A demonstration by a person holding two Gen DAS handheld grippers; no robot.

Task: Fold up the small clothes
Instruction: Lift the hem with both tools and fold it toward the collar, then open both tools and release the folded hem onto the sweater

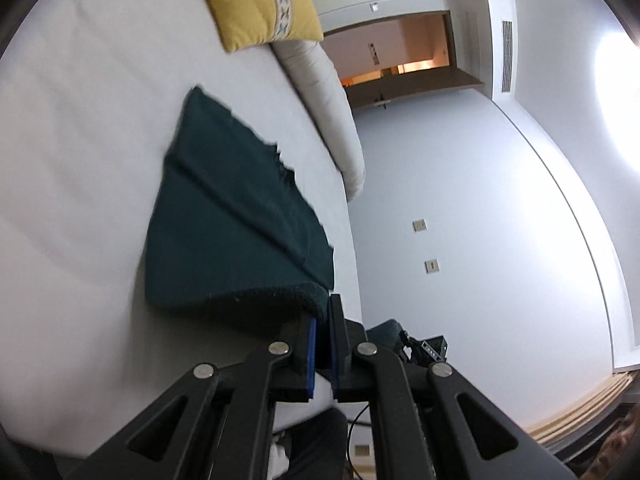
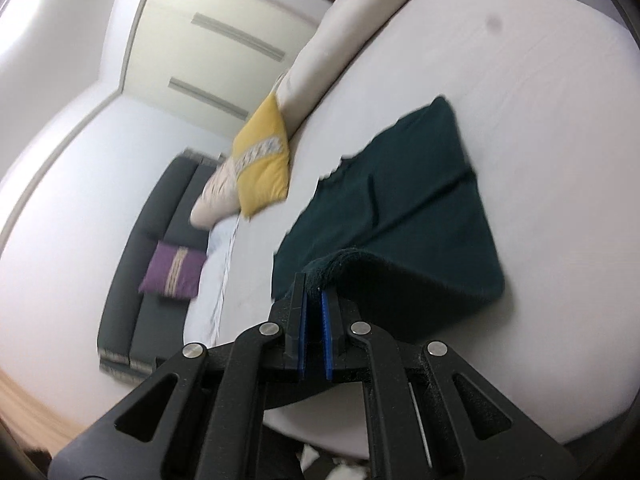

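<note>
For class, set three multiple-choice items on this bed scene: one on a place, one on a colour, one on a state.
1. Where does the dark garment lie?
A. on the white bed
B. on the sofa
C. on the floor

2. What colour is the cushion beside the long pillow?
A. red
B. yellow
C. blue

3. How is the left gripper?
A. wide open
B. out of view
C. shut on the garment's edge

Key: 1 A, it spreads over the sheet; 2 B, plainly yellow; 3 C, the hem sits pinched between its pads.
</note>
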